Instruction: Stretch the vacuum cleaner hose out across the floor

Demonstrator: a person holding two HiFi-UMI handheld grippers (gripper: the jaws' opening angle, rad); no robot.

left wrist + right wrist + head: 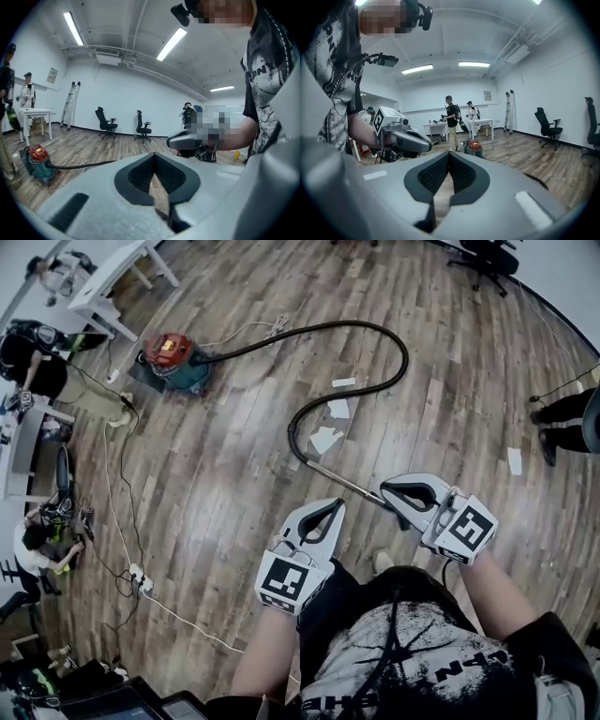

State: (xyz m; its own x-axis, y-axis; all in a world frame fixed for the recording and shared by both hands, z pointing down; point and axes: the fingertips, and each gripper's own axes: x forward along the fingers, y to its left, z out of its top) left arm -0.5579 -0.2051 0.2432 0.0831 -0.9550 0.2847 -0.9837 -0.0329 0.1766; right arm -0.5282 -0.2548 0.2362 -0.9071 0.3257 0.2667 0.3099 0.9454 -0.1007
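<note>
A red and teal vacuum cleaner [173, 357] stands on the wooden floor at the far left. Its black hose [398, 357] loops out to the right, curls back, and ends in a metal wand [339, 478] lying toward me. My left gripper [336, 505] is shut and holds nothing. My right gripper [386, 491] is shut too, held above the wand's near end and holding nothing. In the left gripper view the vacuum cleaner [37, 161] and hose [79, 165] lie beyond the closed jaws. The right gripper view shows the vacuum cleaner [474, 148] and my left gripper [405, 138].
White paper scraps [326, 439] lie inside the hose loop. A white table [117, 277] stands behind the vacuum and an office chair [487, 259] stands far right. A power strip with cables [141, 577] lies at left. A person's legs [562, 423] are at the right edge, and other people are at left.
</note>
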